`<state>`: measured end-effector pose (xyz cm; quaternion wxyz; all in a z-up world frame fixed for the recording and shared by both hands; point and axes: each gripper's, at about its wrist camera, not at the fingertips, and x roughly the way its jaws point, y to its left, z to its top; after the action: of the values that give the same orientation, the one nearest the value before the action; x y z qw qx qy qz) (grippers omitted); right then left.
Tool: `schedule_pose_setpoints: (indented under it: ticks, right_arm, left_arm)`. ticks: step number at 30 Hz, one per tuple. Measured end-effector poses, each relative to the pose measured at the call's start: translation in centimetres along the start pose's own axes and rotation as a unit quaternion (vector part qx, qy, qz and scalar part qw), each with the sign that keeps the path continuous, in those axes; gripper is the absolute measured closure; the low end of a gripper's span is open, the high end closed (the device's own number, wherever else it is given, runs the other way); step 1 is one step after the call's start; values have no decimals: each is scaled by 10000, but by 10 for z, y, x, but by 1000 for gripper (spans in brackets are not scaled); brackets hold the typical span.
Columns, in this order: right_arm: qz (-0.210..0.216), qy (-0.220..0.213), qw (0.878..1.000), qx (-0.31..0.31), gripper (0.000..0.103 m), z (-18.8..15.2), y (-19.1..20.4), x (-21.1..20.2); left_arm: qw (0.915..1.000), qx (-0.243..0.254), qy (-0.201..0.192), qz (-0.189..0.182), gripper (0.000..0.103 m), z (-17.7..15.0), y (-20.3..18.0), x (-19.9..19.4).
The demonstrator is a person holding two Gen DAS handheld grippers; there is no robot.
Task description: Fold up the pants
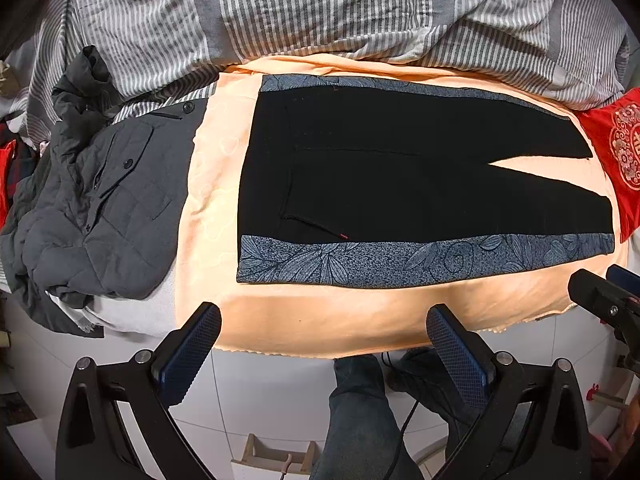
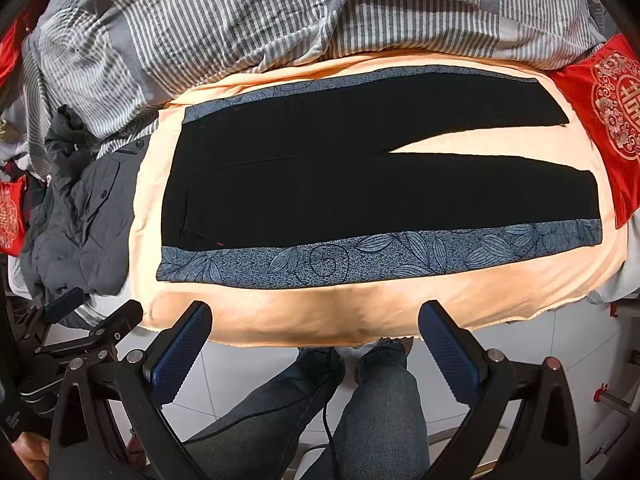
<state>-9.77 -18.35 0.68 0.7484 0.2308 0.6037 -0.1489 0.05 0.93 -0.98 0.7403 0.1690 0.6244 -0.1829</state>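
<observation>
Right now your black pants [image 1: 400, 184] lie spread flat on the peach sheet [image 1: 320, 320], long axis running side to side across both views: waistband toward your left, the two leg ends splayed toward your right by the red cushion [image 1: 616, 152]. Both your left gripper [image 1: 324, 344] and right gripper [image 2: 316, 340] hang spread wide and empty just short of the near floral-trimmed edge, so I'd judge the left nearer the waist and the right nearer the hems.

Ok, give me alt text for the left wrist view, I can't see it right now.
Black pants with blue floral side stripes lie flat and unfolded on a peach sheet, waistband left, legs splayed to the right. The left tool hangs open short of the bed edge, touching nothing. A grey jacket is heaped at left.
</observation>
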Motion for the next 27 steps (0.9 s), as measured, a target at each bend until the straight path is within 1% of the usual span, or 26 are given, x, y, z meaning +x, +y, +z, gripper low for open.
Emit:
schedule_pose_setpoints:
  ticks: [11,17,24,27]
  right_arm:
    - [-7,28,10000,95,0,1,-5,2]
    - [-34,147,9997,211,0,-2,-11,11]
    - [-65,199,9995,225,0,-2,-13,18]
    - [-14,169,9995,274,0,-1,-14,18]
  left_arm:
    - [10000,-38,67,-14,0,-2,0,8]
    - [9997,-99,218,46,0,-6,2,19]
    - [9994,-97,321,34,0,-6,-1,26]
    - [9995,-65,287,61,0,-5,-4,27]
